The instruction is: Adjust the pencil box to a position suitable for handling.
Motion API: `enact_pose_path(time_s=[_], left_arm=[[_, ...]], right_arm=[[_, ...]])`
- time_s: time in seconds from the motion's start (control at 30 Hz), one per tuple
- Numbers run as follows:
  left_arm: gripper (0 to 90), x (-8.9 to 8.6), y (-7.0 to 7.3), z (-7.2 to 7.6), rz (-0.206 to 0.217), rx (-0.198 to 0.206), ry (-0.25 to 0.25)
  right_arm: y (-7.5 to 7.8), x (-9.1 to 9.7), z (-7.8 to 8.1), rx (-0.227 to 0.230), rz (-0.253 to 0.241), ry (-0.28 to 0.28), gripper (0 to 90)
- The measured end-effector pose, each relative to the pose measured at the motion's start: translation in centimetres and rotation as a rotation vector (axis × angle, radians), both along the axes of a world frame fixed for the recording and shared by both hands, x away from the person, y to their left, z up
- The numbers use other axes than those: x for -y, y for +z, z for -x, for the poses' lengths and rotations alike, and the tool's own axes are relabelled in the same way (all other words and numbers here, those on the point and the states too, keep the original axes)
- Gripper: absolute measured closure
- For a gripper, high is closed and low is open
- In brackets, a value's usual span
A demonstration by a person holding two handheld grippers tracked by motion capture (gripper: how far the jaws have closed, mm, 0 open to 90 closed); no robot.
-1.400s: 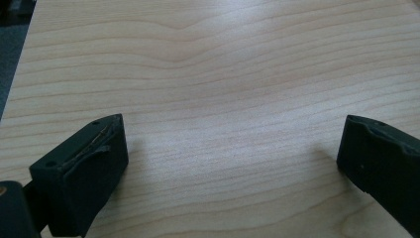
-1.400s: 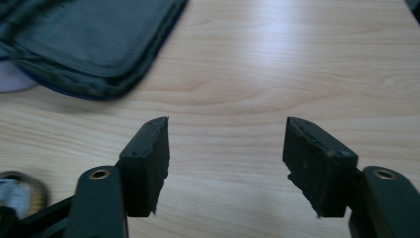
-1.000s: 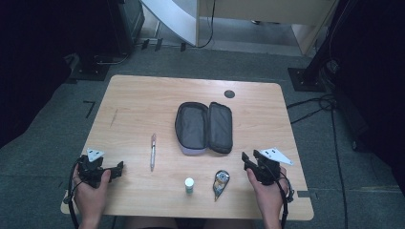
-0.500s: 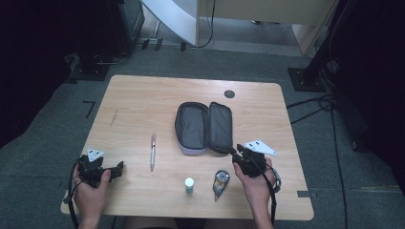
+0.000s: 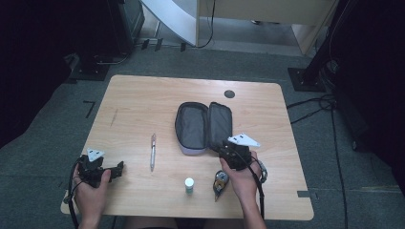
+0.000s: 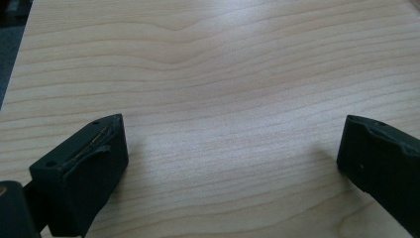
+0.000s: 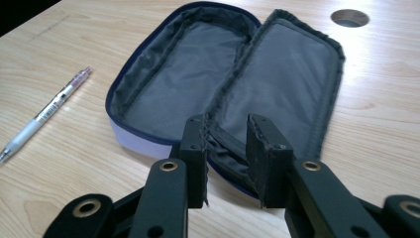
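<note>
A pale wooden tabletop (image 5: 143, 95) was seen from above, with a round hole (image 5: 229, 94) near its far edge. An open pencil case (image 5: 203, 128) lay at its middle, both grey-lined halves spread flat and facing up.

The right hand-held gripper (image 5: 224, 149) was held at the case's near right corner. In the right gripper view its jaws stood narrowly apart on either side of the case's near edge, at the hinge between the two halves (image 7: 225, 144); whether they were pressing the fabric could not be told. The left hand-held gripper (image 5: 118, 168) was held low over the tabletop's near left corner, well apart from the other things. In the left gripper view its jaws were spread wide over bare wood, with nothing between them.

A pen (image 5: 153, 151) lay left of the case, lengthwise toward the far edge. A correction-tape dispenser (image 5: 219, 182) lay near the front edge, just beside the right hand (image 5: 243, 179). A small white-capped bottle (image 5: 189, 184) stood upright between the pen and the dispenser, near the front edge.
</note>
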State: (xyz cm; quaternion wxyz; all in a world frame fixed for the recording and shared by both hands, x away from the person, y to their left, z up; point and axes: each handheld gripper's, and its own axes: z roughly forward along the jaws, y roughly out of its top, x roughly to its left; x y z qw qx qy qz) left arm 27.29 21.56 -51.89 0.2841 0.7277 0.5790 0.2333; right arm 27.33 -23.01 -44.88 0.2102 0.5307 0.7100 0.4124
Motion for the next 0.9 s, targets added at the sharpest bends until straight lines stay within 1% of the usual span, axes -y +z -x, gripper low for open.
enact_pose_path(time_s=[0.1,0.17,0.27,0.37,0.4,0.5,0.57,0.63,0.77,0.83,0.9], left_arm=[[0.0,0.0,0.0,0.0,-0.001,0.0,0.0],[0.0,0.0,0.0,0.0,0.0,0.0,0.0],[0.0,0.0,0.0,0.0,0.002,0.002,0.0],[0.0,0.0,0.0,0.0,0.002,0.002,0.0],[0.0,0.0,0.0,0.0,0.002,0.002,0.0],[0.0,0.0,0.0,0.0,0.002,0.002,0.0],[0.0,0.0,0.0,0.0,0.002,0.002,0.0],[0.0,0.0,0.0,0.0,0.002,0.002,0.0],[0.0,0.0,0.0,0.0,0.002,0.002,0.0],[0.0,0.0,0.0,0.0,0.002,0.002,0.0],[0.0,0.0,0.0,0.0,0.002,0.002,0.0]], right_arm=[[-0.3,-0.9,-0.7,-0.011,0.014,0.019,71.2],[-0.4,-1.2,-0.9,-0.016,0.017,0.024,71.2],[-0.7,-1.7,-1.4,-0.035,0.018,0.031,70.8],[-0.9,-2.2,-1.8,-0.035,0.025,0.026,69.0],[-1.0,-2.4,-2.0,-0.048,0.024,0.023,68.4],[-1.5,-2.9,-2.5,-0.058,0.046,0.017,67.6],[-1.6,-3.0,-2.5,-0.061,0.05,0.013,67.8],[-1.9,-3.2,-2.7,-0.067,0.071,0.009,70.6],[-2.4,-3.4,-2.8,-0.073,0.129,0.014,81.4],[-2.5,-3.4,-2.8,-0.074,0.144,0.016,86.9],[-2.5,-3.3,-2.9,-0.075,0.15,0.025,88.8]])
